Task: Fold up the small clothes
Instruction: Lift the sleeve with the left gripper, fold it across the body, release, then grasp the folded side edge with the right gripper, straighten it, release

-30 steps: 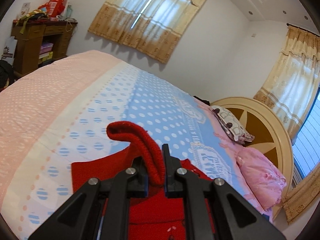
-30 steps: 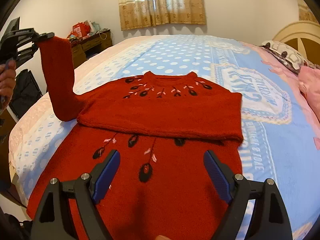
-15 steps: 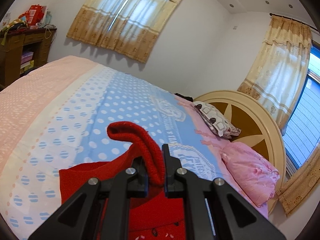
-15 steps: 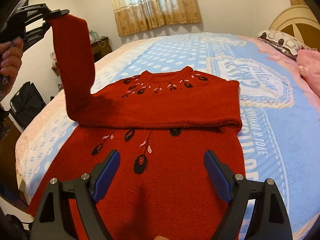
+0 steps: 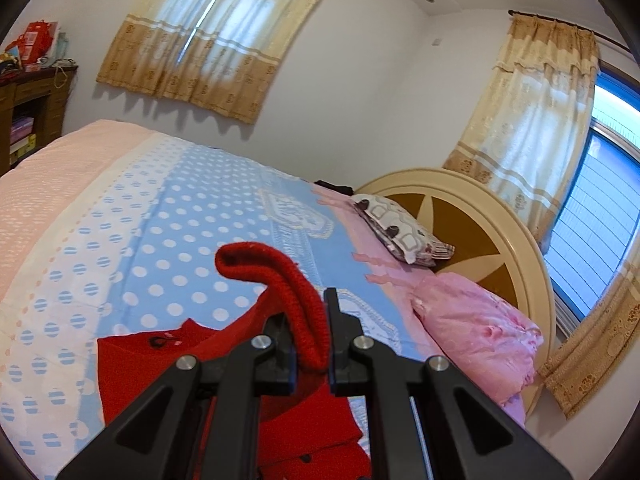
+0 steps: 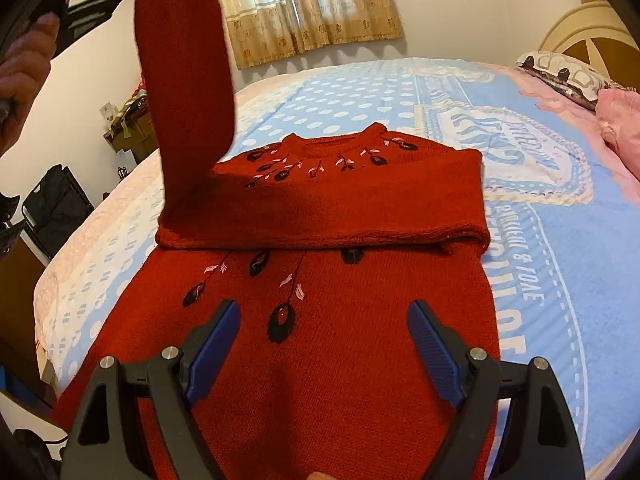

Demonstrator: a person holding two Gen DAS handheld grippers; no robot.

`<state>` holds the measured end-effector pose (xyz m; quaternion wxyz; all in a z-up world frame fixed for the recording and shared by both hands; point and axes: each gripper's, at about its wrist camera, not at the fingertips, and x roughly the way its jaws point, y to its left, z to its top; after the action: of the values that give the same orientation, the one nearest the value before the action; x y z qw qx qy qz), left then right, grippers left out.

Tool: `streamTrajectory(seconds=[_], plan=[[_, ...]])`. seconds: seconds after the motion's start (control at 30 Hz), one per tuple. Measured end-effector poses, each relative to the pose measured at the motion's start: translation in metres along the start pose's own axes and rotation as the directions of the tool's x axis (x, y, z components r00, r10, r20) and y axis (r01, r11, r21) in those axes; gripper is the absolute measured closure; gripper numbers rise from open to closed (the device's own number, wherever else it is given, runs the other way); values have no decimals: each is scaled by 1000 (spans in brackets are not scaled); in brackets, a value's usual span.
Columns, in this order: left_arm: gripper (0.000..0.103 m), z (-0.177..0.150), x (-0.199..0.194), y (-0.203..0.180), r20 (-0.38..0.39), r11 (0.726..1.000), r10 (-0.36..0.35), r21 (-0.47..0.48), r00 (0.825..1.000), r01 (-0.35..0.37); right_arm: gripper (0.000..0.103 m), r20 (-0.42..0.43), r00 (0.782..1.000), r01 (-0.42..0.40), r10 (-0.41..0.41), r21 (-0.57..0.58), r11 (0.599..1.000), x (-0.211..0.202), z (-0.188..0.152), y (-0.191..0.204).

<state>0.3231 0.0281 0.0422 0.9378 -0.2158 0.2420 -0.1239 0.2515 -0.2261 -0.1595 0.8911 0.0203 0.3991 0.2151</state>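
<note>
Sweater (image 6: 320, 320) spread on the bed (image 6: 540, 240), one sleeve already folded across the chest, the other lifted for its turn

Red knit with dark leaf embroidery lies flat on the dotted blue bedspread, neck toward the far wall; the folded sleeve makes a band across its upper body. The raised sleeve (image 6: 184, 92) stands up from the left shoulder, and over the last second it has swung from leaning outward to upright and nearer the body, so the second sleeve fold looks about to be laid over the first. The left gripper (image 5: 310, 332) has its fingers pinched tight on the sleeve cuff (image 5: 280, 276). The right gripper (image 6: 324, 348) hovers low over the hem with fingers spread wide, gripping nothing, and has hardly moved
</note>
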Motion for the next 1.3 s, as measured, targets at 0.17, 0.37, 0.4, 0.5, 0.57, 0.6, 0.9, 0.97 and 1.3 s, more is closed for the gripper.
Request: streamTrajectory(seconds=[0.17, 0.37, 0.4, 0.5, 0.57, 0.6, 0.9, 0.97, 1.3], plan=[[93, -17, 24, -14, -40, 999, 1, 45, 999, 0, 17, -9, 1000, 4, -4, -3, 1000, 2, -2, 0], [93, -50, 66, -22, -110, 996, 36, 82, 993, -27, 17, -18, 1000, 14, -14, -23, 1000, 5, -4, 5], [93, -55, 74, -24, -129, 996, 38, 86, 991, -27, 17, -21, 1000, 11, -12, -25, 1000, 5, -4, 6], [93, -68, 93, -33, -186, 994, 39, 112, 982, -18, 17, -22, 1000, -2, 1, -20, 1000, 5, -4, 5], [93, -77, 103, -39, -219, 992, 39, 129, 975, -11, 17, -22, 1000, -12, 12, -11, 1000, 5, -4, 3], [93, -81, 108, -43, -229, 990, 42, 143, 973, -9, 17, -25, 1000, -16, 16, -8, 1000, 6, -5, 3], [79, -105, 133, -55, -329, 980, 26, 194, 944, 41, 17, -37, 999, -37, 37, -2, 999, 8, -6, 2], [58, -105, 128, -58, -324, 977, 18, 208, 946, 52, 17, -41, 998, -42, 42, 0, 999, 9, -6, 1], [31, -113, 76, -11, -229, 914, 215, 389, 949, -114, 17, -23, 998, -66, 66, 16, 998, 6, -4, -1]])
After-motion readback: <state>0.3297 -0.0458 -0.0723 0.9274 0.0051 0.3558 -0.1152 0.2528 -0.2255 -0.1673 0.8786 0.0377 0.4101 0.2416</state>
